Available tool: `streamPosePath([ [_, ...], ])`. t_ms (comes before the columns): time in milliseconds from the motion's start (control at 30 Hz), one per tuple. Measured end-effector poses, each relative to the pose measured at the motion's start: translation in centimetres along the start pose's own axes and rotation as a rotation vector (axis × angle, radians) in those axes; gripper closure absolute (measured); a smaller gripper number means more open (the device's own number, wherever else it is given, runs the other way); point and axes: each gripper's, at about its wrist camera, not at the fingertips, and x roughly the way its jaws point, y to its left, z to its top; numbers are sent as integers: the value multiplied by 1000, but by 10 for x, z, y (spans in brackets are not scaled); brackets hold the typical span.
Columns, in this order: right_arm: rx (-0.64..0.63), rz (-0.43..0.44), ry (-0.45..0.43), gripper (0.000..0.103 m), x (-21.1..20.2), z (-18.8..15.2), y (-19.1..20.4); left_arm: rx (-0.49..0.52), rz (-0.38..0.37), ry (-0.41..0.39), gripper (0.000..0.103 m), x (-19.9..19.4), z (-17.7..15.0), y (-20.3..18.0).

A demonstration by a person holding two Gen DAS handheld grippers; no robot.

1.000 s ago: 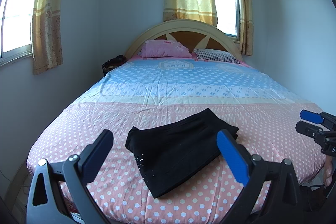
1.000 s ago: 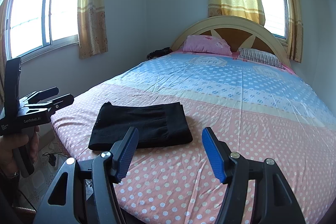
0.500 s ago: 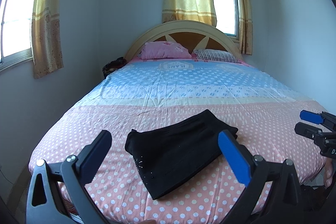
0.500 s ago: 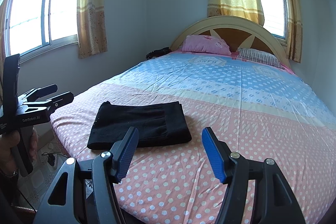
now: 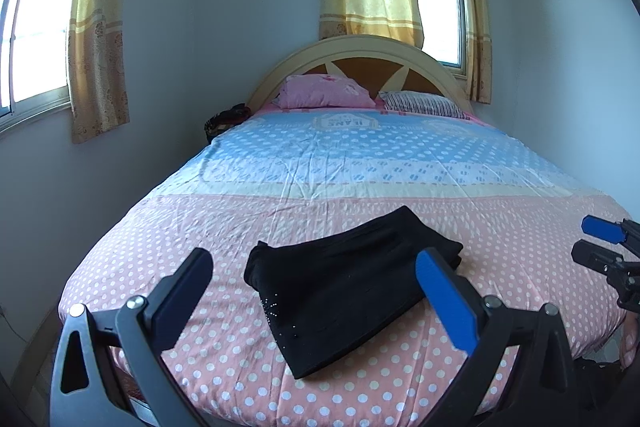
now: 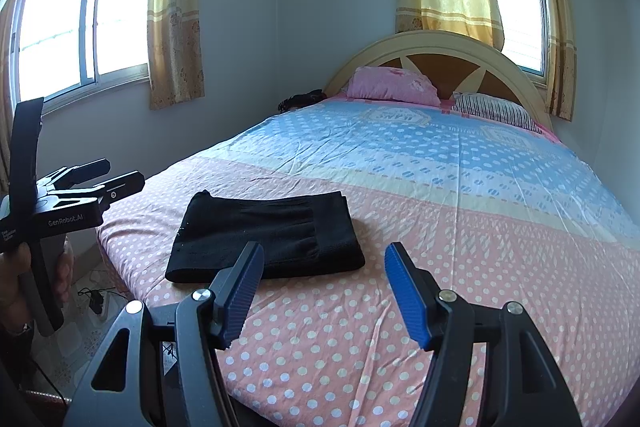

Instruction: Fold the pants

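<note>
Black pants (image 5: 348, 283) lie folded into a compact rectangle on the pink dotted end of the bed (image 5: 240, 227); the right wrist view shows the same pants (image 6: 264, 231) near the foot corner. My left gripper (image 5: 316, 291) hovers open above the foot of the bed, short of the pants, holding nothing. My right gripper (image 6: 324, 287) is open too, held back from the pants' right side. Each gripper appears in the other's view: the right gripper (image 5: 592, 243) at the far right edge, the left gripper (image 6: 116, 175) at the left in a hand (image 6: 16, 283).
A pink pillow (image 5: 324, 97) and a striped pillow (image 5: 420, 103) rest against the headboard (image 5: 360, 47). A dark item (image 5: 224, 119) sits beside the bed by the left wall. A cable and plug (image 6: 94, 301) lie on the tiled floor. Curtained windows (image 6: 80, 23) are behind.
Both grippers have drawn back slightly and lifted a little; the pants lie unmoved on the bed. Both stay open.
</note>
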Motion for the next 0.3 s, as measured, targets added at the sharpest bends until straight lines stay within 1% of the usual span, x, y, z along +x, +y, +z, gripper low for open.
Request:
streamPosePath([
  [267,2,-1,3,39,1,-2,1,6,3,-10,0,0,-3,-1],
  [300,4,-1,3,39,1,-2,0,9,-7,-6,0,1,-3,-2],
])
